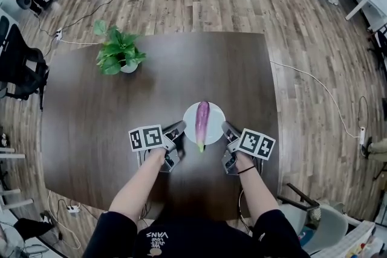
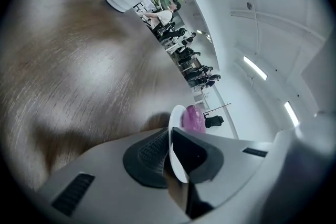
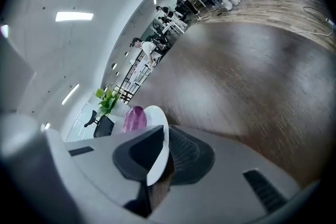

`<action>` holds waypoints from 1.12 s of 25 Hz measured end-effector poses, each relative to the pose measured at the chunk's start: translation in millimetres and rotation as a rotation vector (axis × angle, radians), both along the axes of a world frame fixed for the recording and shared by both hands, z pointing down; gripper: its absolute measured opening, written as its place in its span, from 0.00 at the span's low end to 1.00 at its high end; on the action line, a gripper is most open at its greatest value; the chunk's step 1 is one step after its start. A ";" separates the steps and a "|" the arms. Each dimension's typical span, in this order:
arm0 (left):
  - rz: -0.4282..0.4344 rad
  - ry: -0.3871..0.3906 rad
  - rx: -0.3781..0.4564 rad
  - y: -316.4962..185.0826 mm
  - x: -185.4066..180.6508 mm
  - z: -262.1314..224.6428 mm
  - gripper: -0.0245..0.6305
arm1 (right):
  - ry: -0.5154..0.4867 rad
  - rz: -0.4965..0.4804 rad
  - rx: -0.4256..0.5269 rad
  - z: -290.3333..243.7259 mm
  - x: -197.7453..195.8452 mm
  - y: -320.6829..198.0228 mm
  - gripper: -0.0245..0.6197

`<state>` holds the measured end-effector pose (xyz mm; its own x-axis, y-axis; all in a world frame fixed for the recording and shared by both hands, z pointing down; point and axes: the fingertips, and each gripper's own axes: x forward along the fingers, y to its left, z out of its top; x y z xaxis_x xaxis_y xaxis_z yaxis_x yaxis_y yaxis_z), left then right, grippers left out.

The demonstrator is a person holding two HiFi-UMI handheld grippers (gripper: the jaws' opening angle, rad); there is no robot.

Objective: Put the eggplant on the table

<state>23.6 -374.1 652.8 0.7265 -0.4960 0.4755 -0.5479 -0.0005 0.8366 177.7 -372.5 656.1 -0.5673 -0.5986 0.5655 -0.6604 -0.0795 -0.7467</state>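
Note:
A long purple eggplant [image 1: 202, 122] lies on a small white plate [image 1: 188, 119] over the near middle of the dark wooden table [image 1: 109, 112]. My left gripper [image 1: 179, 129] is shut on the plate's left rim and my right gripper [image 1: 227, 129] is shut on its right rim. In the left gripper view the plate's rim [image 2: 176, 128] runs edge-on between the dark pads of the left gripper [image 2: 169, 157], with the eggplant [image 2: 192, 119] beyond. The right gripper view shows the rim [image 3: 157, 139] pinched by the right gripper [image 3: 161, 153], the eggplant [image 3: 134, 119] behind it. Whether the plate touches the table I cannot tell.
A green plant in a white pot [image 1: 118, 52] stands at the table's far left. The table's near edge runs close under my forearms. Office chairs [image 1: 18, 66], cables and desks stand on the wooden floor around the table.

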 end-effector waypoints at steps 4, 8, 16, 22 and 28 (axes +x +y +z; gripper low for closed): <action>0.012 -0.041 -0.026 0.4 -0.2 5.7 0.08 | 0.024 -0.002 -0.022 3.1 -1.3 1.4 0.09; 0.037 -0.062 -0.055 1.2 2.3 7.8 0.08 | 0.035 0.003 -0.034 2.7 0.2 1.2 0.09; 0.098 -0.186 -0.064 1.1 5.9 12.1 0.10 | 0.138 -0.079 -0.056 5.8 -2.7 6.6 0.09; 0.127 -0.203 -0.042 0.9 8.3 10.5 0.12 | 0.190 -0.126 -0.052 6.5 -4.9 7.3 0.12; 0.151 -0.213 -0.037 5.3 14.9 4.1 0.22 | 0.201 -0.141 -0.051 0.8 -7.4 9.7 0.20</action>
<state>38.4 -368.8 656.9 0.6729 -0.3689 0.6412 -0.7074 -0.0672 0.7036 170.3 -362.8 656.8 -0.5163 -0.4893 0.7028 -0.8024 -0.0103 -0.5966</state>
